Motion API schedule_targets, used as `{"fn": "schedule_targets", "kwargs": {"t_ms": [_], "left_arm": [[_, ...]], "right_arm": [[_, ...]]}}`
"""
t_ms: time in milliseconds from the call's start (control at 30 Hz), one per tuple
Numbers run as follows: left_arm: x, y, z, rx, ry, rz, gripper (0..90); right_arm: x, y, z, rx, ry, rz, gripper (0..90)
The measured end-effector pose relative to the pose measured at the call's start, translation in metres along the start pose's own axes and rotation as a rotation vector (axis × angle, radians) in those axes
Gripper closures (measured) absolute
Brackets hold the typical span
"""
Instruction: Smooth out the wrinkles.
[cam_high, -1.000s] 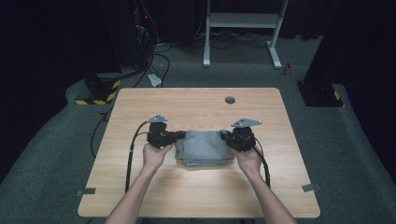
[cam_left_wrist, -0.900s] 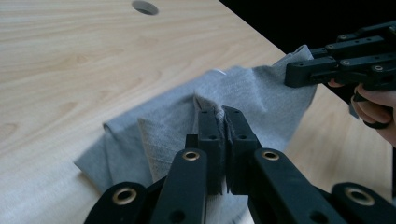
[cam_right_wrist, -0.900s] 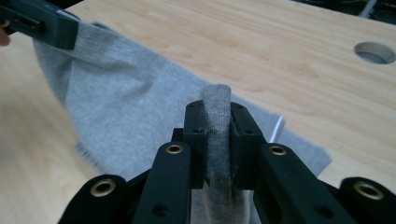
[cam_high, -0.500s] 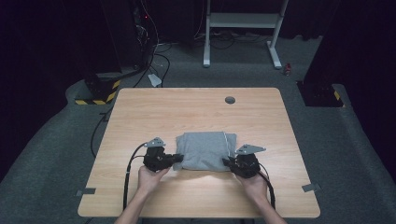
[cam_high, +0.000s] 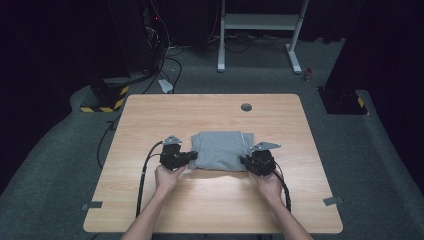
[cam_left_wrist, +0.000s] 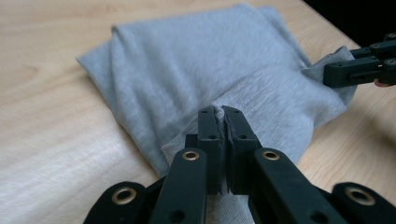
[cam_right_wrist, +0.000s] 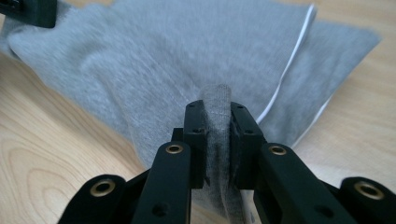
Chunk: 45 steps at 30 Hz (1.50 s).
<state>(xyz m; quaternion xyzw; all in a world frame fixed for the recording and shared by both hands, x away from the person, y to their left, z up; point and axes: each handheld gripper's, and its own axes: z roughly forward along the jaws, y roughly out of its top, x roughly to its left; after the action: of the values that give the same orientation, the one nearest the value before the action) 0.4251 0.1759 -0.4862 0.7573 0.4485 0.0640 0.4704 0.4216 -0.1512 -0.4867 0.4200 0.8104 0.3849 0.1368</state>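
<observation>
Dark walls close off the room around us, with grey carpet (cam_high: 60, 170) on the floor and a light wooden table (cam_high: 210, 205) at the middle. Going left to right in the high view: at ten o'clock from the table stands a block with yellow-and-black stripes (cam_high: 107, 97), black cables (cam_high: 165, 60) trailing past it; at twelve o'clock stands a white metal frame (cam_high: 257, 22); at two o'clock lies a dark box (cam_high: 342, 100). The tabletop has a round cable hole (cam_high: 246, 107) near its far edge and grey tape tabs (cam_high: 92, 205) beside its near corners.

We see a folded grey cloth (cam_high: 220, 149) lying flat at the table's centre. Our left hand-held gripper (cam_high: 189, 158) is at the cloth's seven o'clock corner, jaws clenched on a pinch of the fabric, which the left gripper view shows squeezed between them. Our right hand-held gripper (cam_high: 246, 161) is at the five o'clock corner, likewise clamped on a fold of grey cloth rising between its jaws. A white hem (cam_right_wrist: 292, 56) runs along one layer in the right gripper view.
</observation>
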Motion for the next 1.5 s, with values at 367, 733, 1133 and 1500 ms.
{"fn": "schedule_targets", "kwargs": {"t_ms": [367,733,1133,1500], "left_arm": [[-0.016,-0.013,-0.022,-0.027,-0.053,0.042,85.8],[-0.026,-0.029,-0.030,0.008,-0.055,0.086,85.2],[-0.036,-0.051,-0.028,0.083,-0.036,0.144,85.3],[-0.037,-0.055,-0.029,0.074,-0.024,0.150,85.5]], "right_arm": [[0.013,-0.012,-0.023,-0.046,0.031,-0.037,77.6],[0.021,-0.032,-0.034,-0.034,0.041,-0.062,75.4],[0.027,-0.052,-0.038,0.014,0.043,-0.085,77.8],[0.028,-0.057,-0.035,0.027,0.029,-0.085,77.7]]}}
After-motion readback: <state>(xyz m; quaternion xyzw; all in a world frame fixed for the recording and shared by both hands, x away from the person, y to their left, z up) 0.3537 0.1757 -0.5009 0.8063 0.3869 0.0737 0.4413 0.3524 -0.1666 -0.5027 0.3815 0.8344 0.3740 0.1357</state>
